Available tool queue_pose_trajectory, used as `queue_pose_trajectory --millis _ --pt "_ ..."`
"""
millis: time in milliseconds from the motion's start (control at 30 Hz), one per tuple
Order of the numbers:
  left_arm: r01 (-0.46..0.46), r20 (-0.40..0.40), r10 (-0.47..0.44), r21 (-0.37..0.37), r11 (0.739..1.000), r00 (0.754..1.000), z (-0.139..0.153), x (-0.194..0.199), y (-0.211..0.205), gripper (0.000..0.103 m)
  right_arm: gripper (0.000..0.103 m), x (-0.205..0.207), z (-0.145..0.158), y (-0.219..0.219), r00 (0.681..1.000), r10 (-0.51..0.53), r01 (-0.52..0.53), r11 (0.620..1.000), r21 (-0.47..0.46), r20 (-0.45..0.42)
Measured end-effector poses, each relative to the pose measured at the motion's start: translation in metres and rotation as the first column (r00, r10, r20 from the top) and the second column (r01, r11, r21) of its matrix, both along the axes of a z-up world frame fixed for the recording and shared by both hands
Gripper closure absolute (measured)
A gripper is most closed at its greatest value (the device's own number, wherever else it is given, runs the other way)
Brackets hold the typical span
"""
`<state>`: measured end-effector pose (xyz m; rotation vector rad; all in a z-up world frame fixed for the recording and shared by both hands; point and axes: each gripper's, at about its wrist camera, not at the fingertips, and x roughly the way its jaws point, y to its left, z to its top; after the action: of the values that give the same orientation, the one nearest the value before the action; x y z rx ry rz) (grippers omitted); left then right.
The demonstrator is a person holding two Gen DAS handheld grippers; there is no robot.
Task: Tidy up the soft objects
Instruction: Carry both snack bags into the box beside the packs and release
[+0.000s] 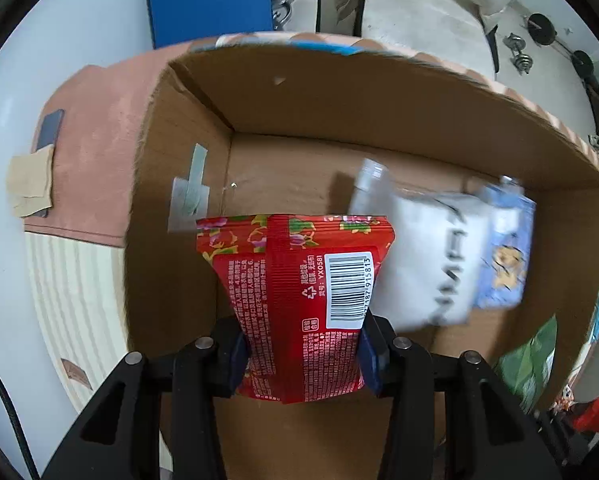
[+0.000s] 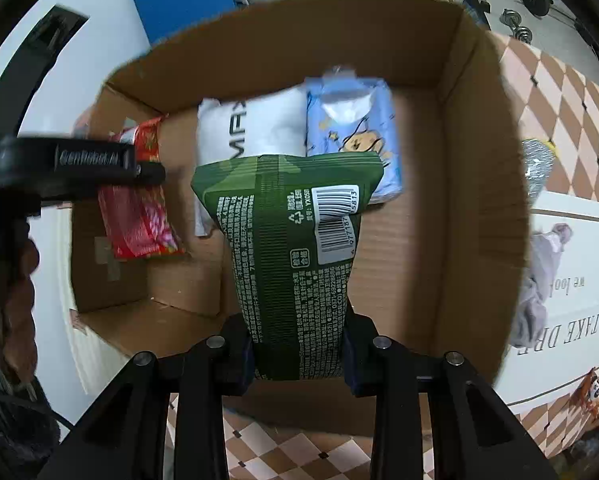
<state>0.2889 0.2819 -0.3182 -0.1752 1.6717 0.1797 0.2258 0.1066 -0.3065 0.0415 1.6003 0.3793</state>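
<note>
Both grippers hold packs over the cardboard box (image 2: 479, 200): left gripper (image 1: 303, 356) fingers pinch the red pack (image 1: 299, 300), right gripper (image 2: 299, 354) fingers the green pack (image 2: 291, 248); judged best lowered onto bare floor beside the white pack (image 2: 251, 128) just beyond the fingertips before releasing.

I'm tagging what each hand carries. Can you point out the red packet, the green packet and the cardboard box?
red packet (image 1: 299, 292), left wrist view, on its printed back panel beside the barcode.
green packet (image 2: 275, 240), right wrist view, on its centre seam.
cardboard box (image 2: 479, 200), right wrist view, on its right inner wall.
</note>
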Motion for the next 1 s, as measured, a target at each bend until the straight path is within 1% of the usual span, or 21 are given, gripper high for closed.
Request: queue_pose_trajectory --millis 67,300,333,367,433,467,500,533,567,633,733,833,1000 --pt "0.002 -0.009 -0.002 0.001 1.000 1.000 -0.009 0.006 0.005 0.061 0.067 -0.001 -0.009 0.007 1.000 0.007 -0.007 1.000 -0.023 -0.006" --pt "0.043 -0.019 -0.042 0.014 0.999 0.999 -0.020 0.026 0.004 0.061 0.067 -0.005 -0.034 0.016 1.000 0.007 -0.008 0.998 -0.061 -0.027" --pt "0.050 -0.025 -0.050 0.012 0.999 0.998 -0.023 0.030 0.005 0.059 0.067 -0.006 -0.036 0.018 1.000 0.007 -0.009 0.998 -0.067 -0.029" --pt "0.049 -0.032 -0.049 0.007 0.999 0.998 -0.026 0.033 0.006 0.059 0.067 -0.007 -0.040 0.021 0.999 0.013 -0.015 0.997 -0.073 -0.031" --pt "0.016 -0.034 -0.016 -0.015 1.000 0.999 -0.024 0.032 0.011 0.057 0.065 -0.007 -0.048 0.023 0.998 0.030 -0.035 0.996 -0.082 -0.056" --pt "0.001 -0.030 -0.002 -0.038 0.999 1.000 -0.022 0.032 0.013 0.055 0.061 -0.008 -0.051 0.025 0.997 0.036 -0.042 0.996 -0.085 -0.068" --pt "-0.005 -0.031 0.004 -0.049 0.999 1.000 -0.020 0.031 0.014 0.055 0.045 -0.008 -0.054 0.025 0.996 0.037 -0.044 0.996 -0.083 -0.080" --pt "-0.007 -0.029 0.005 -0.051 0.999 1.000 -0.018 0.030 0.014 0.055 0.023 -0.008 -0.055 0.023 0.996 0.029 -0.036 0.997 -0.075 -0.087" --pt "0.001 -0.021 -0.002 -0.043 0.999 1.000 -0.014 0.028 0.013 0.052 0.018 -0.008 -0.054 0.021 0.996 0.019 -0.024 0.998 -0.064 -0.086" --pt "0.013 -0.011 -0.014 -0.014 1.000 1.000 -0.008 0.026 0.013 0.048 0.017 -0.008 -0.051 0.017 0.997 0.008 -0.013 0.998 -0.057 -0.082" --pt "0.018 0.014 -0.018 0.001 1.000 1.000 0.009 0.012 0.011 0.048 0.017 -0.007 -0.043 0.012 0.998 -0.002 -0.003 0.998 -0.062 -0.068" --pt "0.025 0.052 -0.026 0.017 1.000 0.998 0.029 -0.002 0.007 0.048 0.017 -0.009 -0.028 0.005 0.999 -0.003 0.000 0.997 -0.084 -0.033" --pt "0.034 0.137 -0.040 0.043 0.998 0.990 0.063 -0.046 -0.003 0.048 0.017 -0.019 -0.003 -0.006 1.000 -0.003 0.005 0.995 -0.104 0.020"
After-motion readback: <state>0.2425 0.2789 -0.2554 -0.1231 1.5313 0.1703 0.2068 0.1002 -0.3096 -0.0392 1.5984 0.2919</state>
